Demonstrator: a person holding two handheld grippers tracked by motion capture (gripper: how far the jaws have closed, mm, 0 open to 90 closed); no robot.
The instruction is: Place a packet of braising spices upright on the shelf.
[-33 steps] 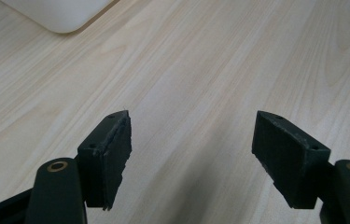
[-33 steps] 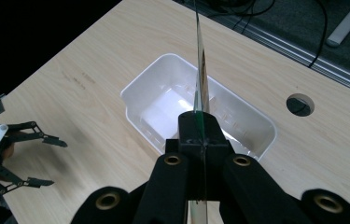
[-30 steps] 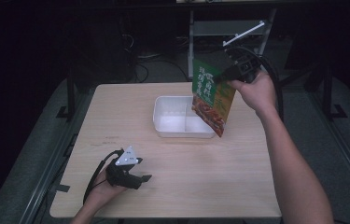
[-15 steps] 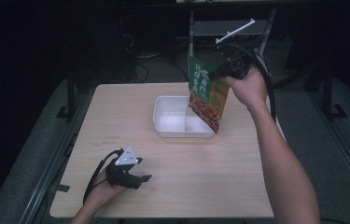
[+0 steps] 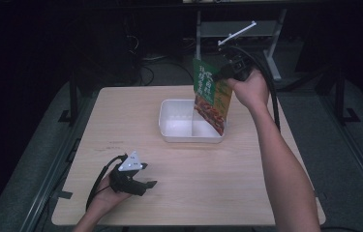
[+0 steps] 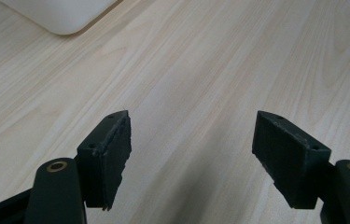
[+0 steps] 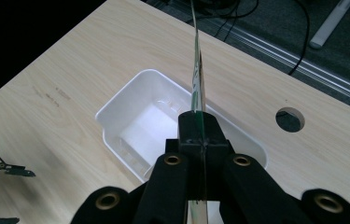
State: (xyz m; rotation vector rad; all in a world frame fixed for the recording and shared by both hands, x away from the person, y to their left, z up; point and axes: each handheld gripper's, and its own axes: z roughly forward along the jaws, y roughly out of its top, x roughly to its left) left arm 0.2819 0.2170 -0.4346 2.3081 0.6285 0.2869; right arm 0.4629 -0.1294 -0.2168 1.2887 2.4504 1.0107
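table (image 5: 218, 183): light wood top, pretty much bare apart from the stuff below. There's a round hole (image 7: 290, 119) in the surface near one edge, seen from the right gripper view.

right arm (image 5: 285, 169): bare forearm reaching from the bottom right up to the far side of the table, hand (image 5: 250, 89) raised above the tub's right end.

tub (image 5: 169, 126): white plastic, rectangular, sitting at the middle-far part of the table. Looks like nothing's in it, from what I can see. A rounded corner of it (image 6: 60, 18) pokes in at the top of the left gripper view too.

pouch (image 5: 211, 94): green packet with a food photo on the lower half, hanging in the air, tilted, lower corner down over the tub's right end. Can't tell if it touches the rim. In the right gripper view you get it edge-on (image 7: 197, 79), straight above the tub.

right gripper (image 7: 199, 128): jaws clamped on the pouch's top edge, held up high.

left gripper (image 6: 191, 149): down at the near-left of the table, well away from the tub, in the left hand (image 5: 104, 193). Jaws spread wide, just bare wood between them, holding nothing. In the high view it's the one with the grey plate (image 5: 131, 163) on top.
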